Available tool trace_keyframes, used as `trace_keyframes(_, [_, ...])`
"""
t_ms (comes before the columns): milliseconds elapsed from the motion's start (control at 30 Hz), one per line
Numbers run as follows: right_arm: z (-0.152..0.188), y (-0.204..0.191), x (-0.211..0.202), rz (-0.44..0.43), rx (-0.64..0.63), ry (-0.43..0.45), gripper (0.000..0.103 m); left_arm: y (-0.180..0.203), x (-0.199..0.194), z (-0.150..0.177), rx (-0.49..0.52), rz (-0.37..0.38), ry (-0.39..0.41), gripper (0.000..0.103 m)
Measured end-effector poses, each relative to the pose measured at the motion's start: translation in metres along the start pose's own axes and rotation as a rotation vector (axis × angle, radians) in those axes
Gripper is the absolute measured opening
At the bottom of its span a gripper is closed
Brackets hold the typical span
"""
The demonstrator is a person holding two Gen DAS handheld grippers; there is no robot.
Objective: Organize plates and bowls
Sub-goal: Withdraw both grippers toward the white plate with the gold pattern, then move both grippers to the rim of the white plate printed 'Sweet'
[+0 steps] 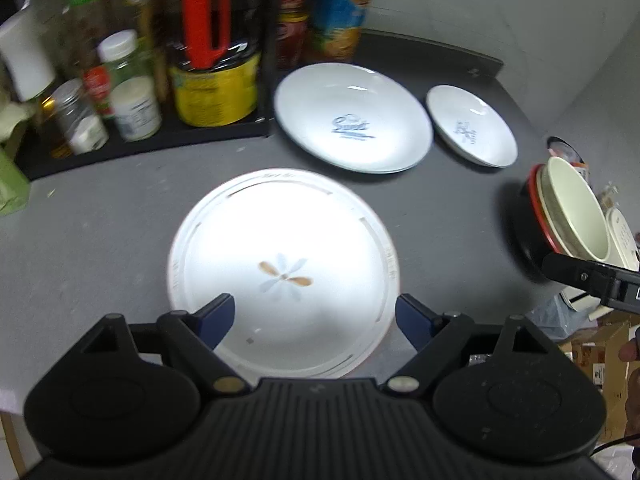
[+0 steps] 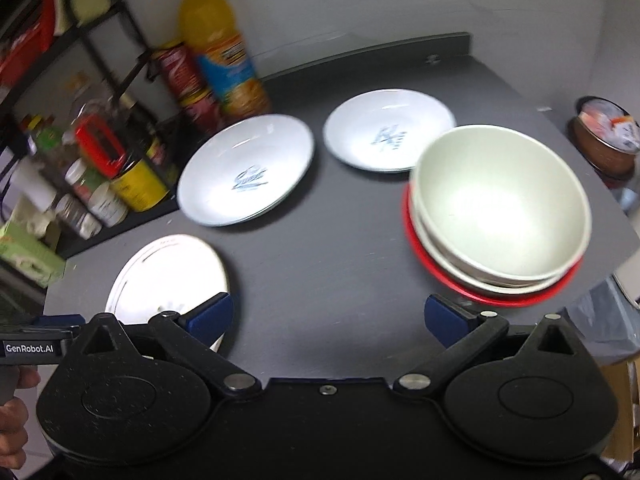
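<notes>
We have both grippers hovering over the dark surface [image 2: 320,240], nothing held. Left gripper [image 1: 316,316] has its jaws wide, straddling the near rim of the flower plate [image 1: 284,268]; one finger over the plate, the other just outside its edge. Whether a finger touches the rim we cannot tell, the frame is blurred. Right gripper [image 2: 328,316] also has jaws wide, over bare surface between the flower plate [image 2: 168,276] and the stack of bowls [image 2: 500,212], which sits on a red dish near the right edge. Two more plates lie further back, side by side: the big plate [image 1: 352,116] with blue script, and the small plate [image 1: 472,126] to its right. Behind them bottles [image 2: 224,48] and a spice rack [image 1: 120,80].

Our read: bowls look already nested, plates not stacked yet, so the step is picking up the flower plate. Next move needs the left jaws to pinch the rim squarely and lift it toward the big plate; a thin rim can slip.
</notes>
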State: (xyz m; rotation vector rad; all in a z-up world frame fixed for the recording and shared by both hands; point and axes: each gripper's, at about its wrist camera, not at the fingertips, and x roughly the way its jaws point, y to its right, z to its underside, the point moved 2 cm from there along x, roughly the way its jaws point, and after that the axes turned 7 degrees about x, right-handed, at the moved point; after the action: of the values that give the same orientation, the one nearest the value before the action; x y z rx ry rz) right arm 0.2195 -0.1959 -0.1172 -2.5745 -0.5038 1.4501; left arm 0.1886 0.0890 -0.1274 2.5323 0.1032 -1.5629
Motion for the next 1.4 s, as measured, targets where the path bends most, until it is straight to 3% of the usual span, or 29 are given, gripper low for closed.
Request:
trace_keyframes(333, [0.004,-0.039,0.014,-0.046,-0.114,-0.047,0.103,-0.026,-0.011,0.021,-0.072,-0.036,0.007,0.086])
trace_keyframes(633, [-0.002,-0.055,0.023,-0.061,-0.182,-0.051,0.103,-0.031,-0.017,0.019,-0.130,-0.059,0.036,0.086])
trace_keyframes(1233, [-0.079,-0.033,0.061,-0.177,-0.333,-0.078,0.100,0.005,0.016,-0.021,-0.394,-0.118,0.110,0.084])
trace_keyframes(1400, [-0.098,-0.029,0.079,-0.210,-0.362,-0.107,0.089,0.009,0.031,-0.036,-0.443,-0.130,0.128,0.080])
